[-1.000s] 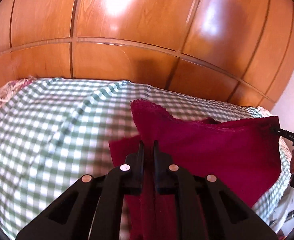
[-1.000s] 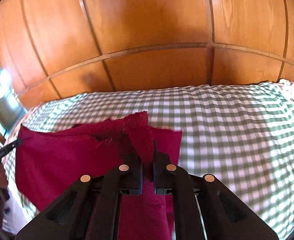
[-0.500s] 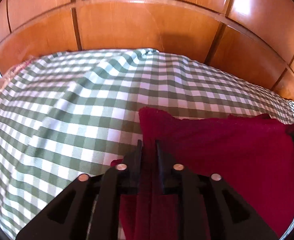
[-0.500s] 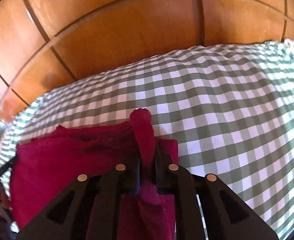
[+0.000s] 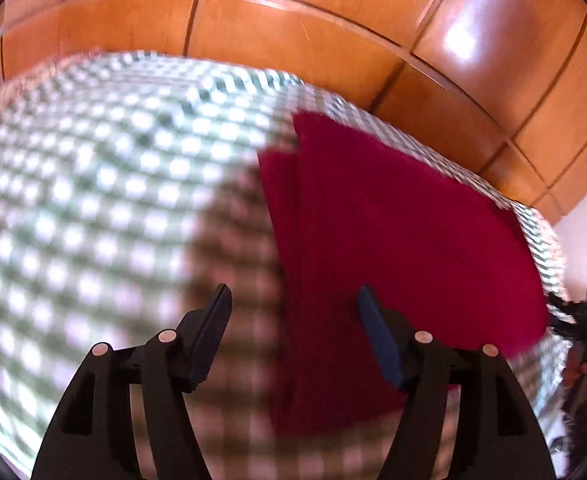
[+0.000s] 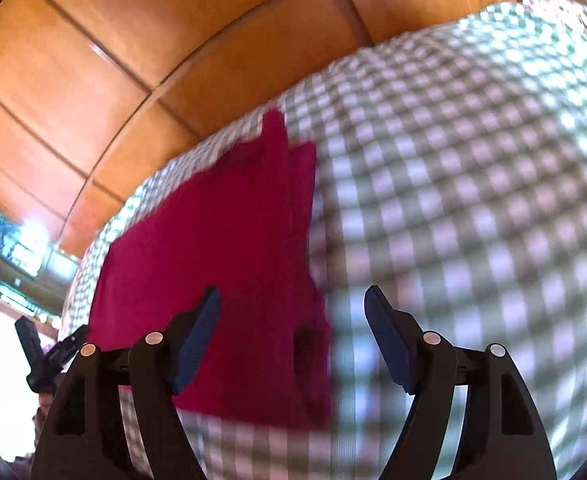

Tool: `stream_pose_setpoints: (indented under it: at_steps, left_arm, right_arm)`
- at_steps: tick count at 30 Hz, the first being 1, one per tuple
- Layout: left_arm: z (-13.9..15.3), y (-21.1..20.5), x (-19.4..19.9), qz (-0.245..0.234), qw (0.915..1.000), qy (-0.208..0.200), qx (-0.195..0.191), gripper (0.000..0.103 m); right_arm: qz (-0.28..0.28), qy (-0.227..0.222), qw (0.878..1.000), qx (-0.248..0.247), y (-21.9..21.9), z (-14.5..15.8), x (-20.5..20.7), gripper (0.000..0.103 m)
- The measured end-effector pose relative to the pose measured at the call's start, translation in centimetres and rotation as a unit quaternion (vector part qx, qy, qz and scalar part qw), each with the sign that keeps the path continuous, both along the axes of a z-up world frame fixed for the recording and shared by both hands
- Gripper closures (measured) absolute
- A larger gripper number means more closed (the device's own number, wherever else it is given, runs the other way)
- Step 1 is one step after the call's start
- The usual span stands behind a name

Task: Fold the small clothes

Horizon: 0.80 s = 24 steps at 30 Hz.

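Fingers of the left gripper (image 5: pixel 289 300) and right gripper (image 6: pixel 289 300) have just spread wide, holding nothing; the folded crimson knit cloth (image 5: pixel 393 232) lies released on the green-checked bed (image 5: pixel 93 200). Best withdraw straight back, avoiding snagging its edges.

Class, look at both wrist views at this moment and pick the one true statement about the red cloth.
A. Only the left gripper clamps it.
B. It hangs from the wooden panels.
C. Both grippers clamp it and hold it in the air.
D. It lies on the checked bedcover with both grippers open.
D: the red cloth lies on the checked bedcover, and the left gripper and right gripper, jaws just opened, stand spread with no pad pressing it.
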<state>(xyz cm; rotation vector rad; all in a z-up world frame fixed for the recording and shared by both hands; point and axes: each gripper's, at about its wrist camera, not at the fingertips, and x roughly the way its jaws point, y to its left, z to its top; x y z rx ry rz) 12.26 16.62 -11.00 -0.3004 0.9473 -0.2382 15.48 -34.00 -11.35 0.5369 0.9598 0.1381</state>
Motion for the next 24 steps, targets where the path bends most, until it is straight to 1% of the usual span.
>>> stream_pose_setpoints:
  at_steps: [2,3,4,6,7,8,10,13,14,17,20,21,22,23,24]
  left_arm:
    - [-0.7,-0.4,-1.4,-0.007,1.0,0.001,-0.007,0.039]
    - [-1.0,-0.5,-1.6,-0.009,0.9999,0.003,-0.008,0.045]
    - [-1.3,-0.7,-1.7,-0.013,0.9998,0.006,-0.016,0.058]
    - [-1.5,-1.0,-1.7,-0.022,0.9992,0.013,-0.032,0.074]
    - [-1.3,-1.1,-1.7,-0.023,0.9993,0.013,-0.027,0.08]
    - [-1.1,-1.3,-1.8,-0.027,0.9994,0.01,-0.021,0.081]
    - [-0.6,-1.6,-2.4,-0.036,0.9993,0.005,-0.007,0.085]
    - [-0.1,-1.1,-4.1,-0.053,0.9985,0.009,-0.007,0.085]
    - [0.0,-0.7,-5.0,-0.06,0.9981,0.011,-0.005,0.085]
    - [-0.3,-0.4,-7.5,-0.073,0.9971,0.023,-0.001,0.084]
    - [-0.2,0.5,-9.2,-0.061,0.9974,0.035,-0.013,0.08]
    - [0.2,1.0,-9.4,-0.048,0.9982,0.033,-0.013,0.073]
    - [0.5,1.3,-9.4,-0.038,0.9988,0.027,-0.013,0.072]
    - [1.0,1.5,-9.3,-0.03,0.9993,0.019,-0.01,0.072]
    - [1.6,1.6,-9.0,-0.024,0.9997,0.007,-0.004,0.072]
  right_arm:
    - [0.008,0.008,1.0,0.011,1.1,-1.2,-1.7,0.03]
    - [0.007,0.007,1.0,0.009,1.6,-1.6,-2.2,0.03]
    - [0.001,-0.001,1.0,0.002,2.1,-1.9,-2.7,0.032]
    - [-0.009,-0.003,1.0,-0.012,2.7,-2.0,-2.9,0.052]
    - [-0.006,0.002,1.0,-0.016,3.1,-2.0,-3.0,0.075]
    - [-0.002,0.006,1.0,-0.015,3.3,-2.0,-2.9,0.081]
    - [0.009,0.004,1.0,-0.025,3.8,-1.4,-3.5,0.087]
    - [0.02,-0.003,1.0,-0.013,3.1,-0.3,-5.1,0.088]
    - [0.027,-0.003,1.0,-0.016,3.0,0.1,-6.1,0.089]
    - [0.05,0.016,0.998,-0.023,3.2,0.2,-8.7,0.089]
    - [0.071,0.045,0.996,-0.026,3.6,-0.3,-11.3,0.088]
    - [0.07,0.05,0.996,-0.029,3.6,-0.2,-11.5,0.087]
    - [0.061,0.049,0.997,-0.028,3.3,0.0,-11.6,0.08]
    - [0.047,0.039,0.998,-0.031,2.8,0.5,-11.4,0.073]
    - [0.037,0.029,0.998,-0.034,2.5,0.9,-11.2,0.068]
